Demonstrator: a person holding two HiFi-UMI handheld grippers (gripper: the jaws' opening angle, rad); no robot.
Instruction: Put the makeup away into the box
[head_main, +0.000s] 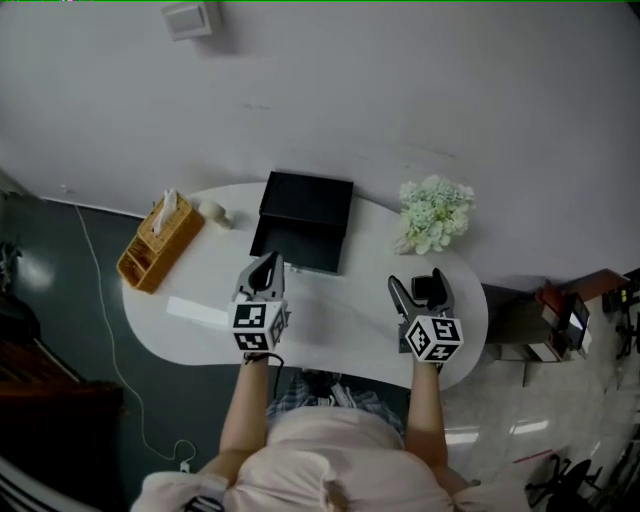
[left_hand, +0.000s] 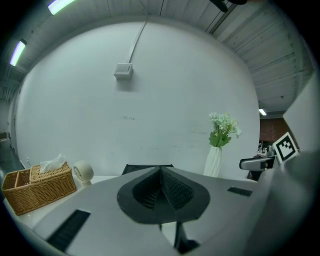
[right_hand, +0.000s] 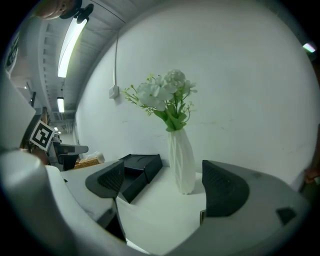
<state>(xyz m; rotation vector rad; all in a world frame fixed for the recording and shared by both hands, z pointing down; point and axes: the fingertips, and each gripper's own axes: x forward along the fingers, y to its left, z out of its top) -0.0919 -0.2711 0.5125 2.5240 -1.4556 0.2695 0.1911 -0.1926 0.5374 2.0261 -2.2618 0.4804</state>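
Note:
The black box (head_main: 305, 215) stands open at the back middle of the white table (head_main: 340, 325); it also shows low in the left gripper view as a black box (left_hand: 145, 168) and in the right gripper view as a black box (right_hand: 135, 167). My left gripper (head_main: 266, 268) hovers just in front of the box, its jaws pressed together with nothing between them (left_hand: 161, 187). My right gripper (head_main: 420, 290) is held near the table's right front, jaws wide apart and empty (right_hand: 165, 182). I can make out no makeup item in any view.
A wicker tissue basket (head_main: 158, 243) sits at the table's left end, a small round cream fan (head_main: 212, 211) beside it. A white vase of pale flowers (head_main: 432, 215) stands at the back right, close ahead of the right gripper (right_hand: 181, 160). The wall is right behind.

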